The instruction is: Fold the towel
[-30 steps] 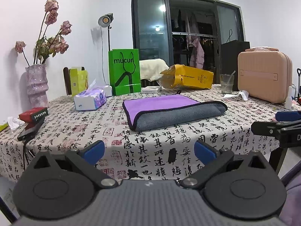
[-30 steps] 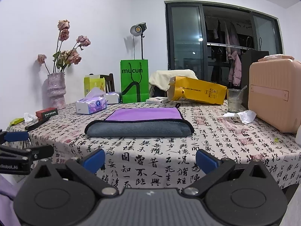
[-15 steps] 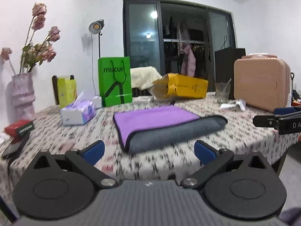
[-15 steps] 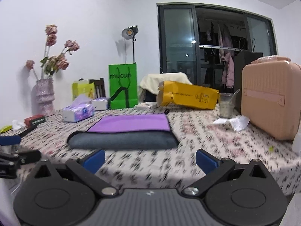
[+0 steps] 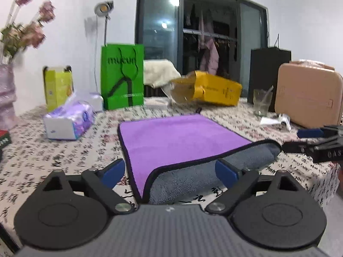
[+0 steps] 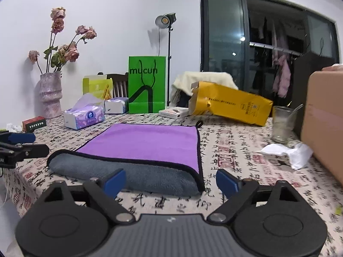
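Both the left gripper (image 5: pixel 170 172) and right gripper (image 6: pixel 170 181), jaws wide and empty, hovered at the once-folded purple-and-grey microfibre towel (image 6: pixel 148 150), whose near corners likely needed pinching next.

the tall green paper shopping bag (image 6: pixel 147 84) at the back of the table carries the word "mucun" in dark letters across its upper front; in the left wrist view the same bag (image 5: pixel 122 76) shows it blurred. the tablecloth (image 6: pixel 235 154) is printed all over with black chinese calligraphy and red seal stamps, too many to read singly. the small red and dark box (image 6: pixel 34 123) has pale lettering, and the lying yellow paper bag (image 6: pixel 232 106) dark print, both too small to read.
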Action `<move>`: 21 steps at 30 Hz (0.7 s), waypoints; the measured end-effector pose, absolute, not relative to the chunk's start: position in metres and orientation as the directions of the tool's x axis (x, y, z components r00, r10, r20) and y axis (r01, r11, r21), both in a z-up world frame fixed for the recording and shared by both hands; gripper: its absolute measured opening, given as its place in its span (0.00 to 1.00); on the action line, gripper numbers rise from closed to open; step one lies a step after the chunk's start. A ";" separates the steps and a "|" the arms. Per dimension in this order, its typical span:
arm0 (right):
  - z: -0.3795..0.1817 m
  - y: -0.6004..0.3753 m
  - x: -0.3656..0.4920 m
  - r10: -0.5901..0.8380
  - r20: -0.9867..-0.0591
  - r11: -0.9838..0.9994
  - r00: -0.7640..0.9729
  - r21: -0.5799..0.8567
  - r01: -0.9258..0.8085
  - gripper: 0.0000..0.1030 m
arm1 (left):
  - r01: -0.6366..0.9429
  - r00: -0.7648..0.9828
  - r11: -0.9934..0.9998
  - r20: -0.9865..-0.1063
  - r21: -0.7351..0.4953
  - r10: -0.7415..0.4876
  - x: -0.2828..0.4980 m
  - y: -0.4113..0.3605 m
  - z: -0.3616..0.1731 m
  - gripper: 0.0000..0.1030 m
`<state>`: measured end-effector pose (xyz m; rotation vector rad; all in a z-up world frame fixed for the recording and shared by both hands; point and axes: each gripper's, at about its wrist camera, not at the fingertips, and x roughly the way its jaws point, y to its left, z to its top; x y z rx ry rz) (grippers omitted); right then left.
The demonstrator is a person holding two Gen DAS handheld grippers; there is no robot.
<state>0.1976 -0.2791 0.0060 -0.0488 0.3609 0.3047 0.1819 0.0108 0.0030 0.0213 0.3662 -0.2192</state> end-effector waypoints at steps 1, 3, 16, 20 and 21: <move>0.005 -0.281 0.204 0.285 -0.360 0.953 0.888 0.012 -0.301 0.87 | 0.221 0.903 0.975 -0.370 -0.031 -0.217 0.188 0.013 0.001 0.89; 0.004 -0.283 0.220 0.296 -0.373 0.950 0.879 0.021 -0.310 0.87 | 0.225 0.889 0.973 -0.399 -0.051 -0.226 0.200 0.018 -0.003 0.88; -0.008 -0.301 0.290 0.492 -0.494 0.864 0.716 0.182 -0.469 0.22 | 0.300 0.760 0.935 -0.545 -0.187 -0.353 0.239 0.040 -0.014 0.07; -0.005 -0.302 0.296 0.497 -0.499 0.861 0.710 0.181 -0.475 0.05 | 0.291 0.767 0.940 -0.543 -0.180 -0.342 0.244 0.040 -0.007 0.06; -0.004 -0.302 0.298 0.501 -0.498 0.858 0.708 0.180 -0.481 0.05 | 0.290 0.769 0.940 -0.540 -0.180 -0.341 0.245 0.039 -0.006 0.06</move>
